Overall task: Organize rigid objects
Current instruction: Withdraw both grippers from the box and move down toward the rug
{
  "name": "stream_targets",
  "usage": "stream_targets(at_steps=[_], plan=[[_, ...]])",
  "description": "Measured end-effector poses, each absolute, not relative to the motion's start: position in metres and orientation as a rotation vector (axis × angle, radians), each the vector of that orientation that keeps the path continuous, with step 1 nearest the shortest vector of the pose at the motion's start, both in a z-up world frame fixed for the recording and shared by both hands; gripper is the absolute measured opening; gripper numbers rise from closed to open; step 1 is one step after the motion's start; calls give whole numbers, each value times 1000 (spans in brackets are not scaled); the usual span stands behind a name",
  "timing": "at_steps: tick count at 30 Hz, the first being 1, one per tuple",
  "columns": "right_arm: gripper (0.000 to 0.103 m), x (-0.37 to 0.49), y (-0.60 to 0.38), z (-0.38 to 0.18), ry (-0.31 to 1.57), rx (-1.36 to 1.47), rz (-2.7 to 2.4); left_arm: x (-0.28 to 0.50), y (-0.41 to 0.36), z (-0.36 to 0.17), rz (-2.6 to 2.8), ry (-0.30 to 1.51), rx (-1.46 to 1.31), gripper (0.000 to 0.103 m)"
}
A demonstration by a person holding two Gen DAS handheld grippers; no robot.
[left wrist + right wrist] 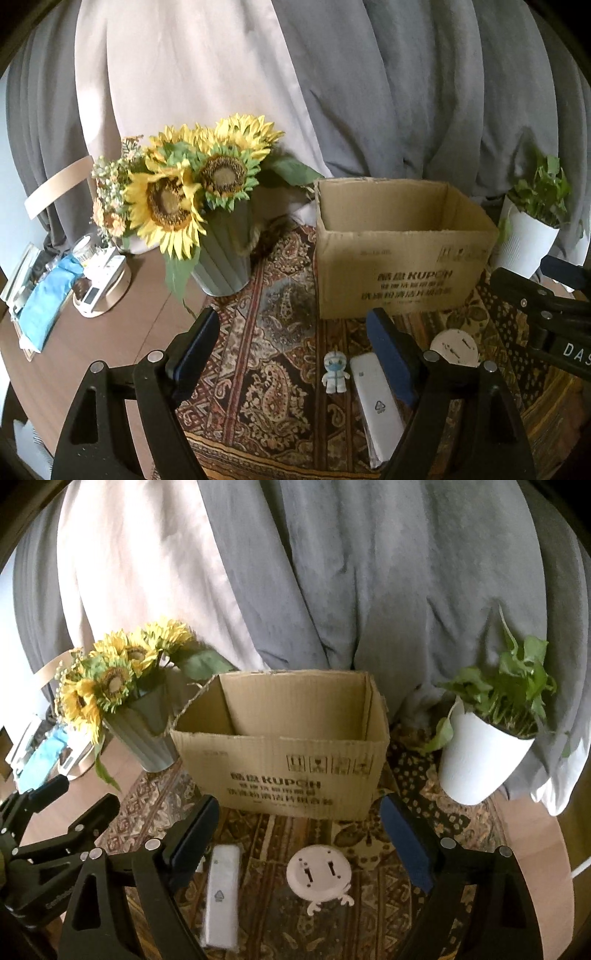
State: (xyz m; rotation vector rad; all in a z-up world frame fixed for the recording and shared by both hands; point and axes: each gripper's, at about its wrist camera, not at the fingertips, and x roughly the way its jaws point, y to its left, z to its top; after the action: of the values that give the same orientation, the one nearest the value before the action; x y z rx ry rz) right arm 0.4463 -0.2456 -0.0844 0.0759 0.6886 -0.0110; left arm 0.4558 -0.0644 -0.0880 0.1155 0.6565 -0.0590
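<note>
An open cardboard box (402, 273) stands on a patterned cloth (280, 332); it also shows in the right wrist view (288, 775). In front of it lie a small white figurine with a blue mask (335, 373), a long white remote-like device (376, 402) and a round white disc (455, 348). My left gripper (295, 347) is open and empty above the cloth, with the figurine and the device between its fingers. My right gripper (301, 834) is open and empty above the disc (319, 877), with the white device (221, 893) by its left finger.
A grey vase of sunflowers (221, 254) stands left of the box. A white pot with a green plant (480, 753) stands to its right. A tray of clutter and a blue cloth (48, 302) sit on the wooden table at far left. Grey and pale curtains hang behind.
</note>
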Motion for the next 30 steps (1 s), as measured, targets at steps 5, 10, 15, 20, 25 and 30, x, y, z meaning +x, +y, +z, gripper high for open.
stream_targets(at_steps=[5, 10, 15, 20, 25, 30], plan=[[90, 440, -248, -97, 701, 95, 1, 451, -67, -100, -63, 663, 105, 82], [90, 439, -250, -110, 727, 120, 8, 448, -69, -114, -69, 679, 111, 82], [90, 438, -251, -125, 737, 104, -2, 451, -74, -132, -81, 710, 132, 82], [90, 441, -252, -140, 762, 91, -7, 457, -80, -145, -86, 717, 159, 82], [90, 447, -256, -156, 795, 107, -4, 465, -84, -157, -100, 731, 167, 81], [90, 456, -258, -172, 829, 109, -10, 476, -86, -171, -115, 772, 163, 80]])
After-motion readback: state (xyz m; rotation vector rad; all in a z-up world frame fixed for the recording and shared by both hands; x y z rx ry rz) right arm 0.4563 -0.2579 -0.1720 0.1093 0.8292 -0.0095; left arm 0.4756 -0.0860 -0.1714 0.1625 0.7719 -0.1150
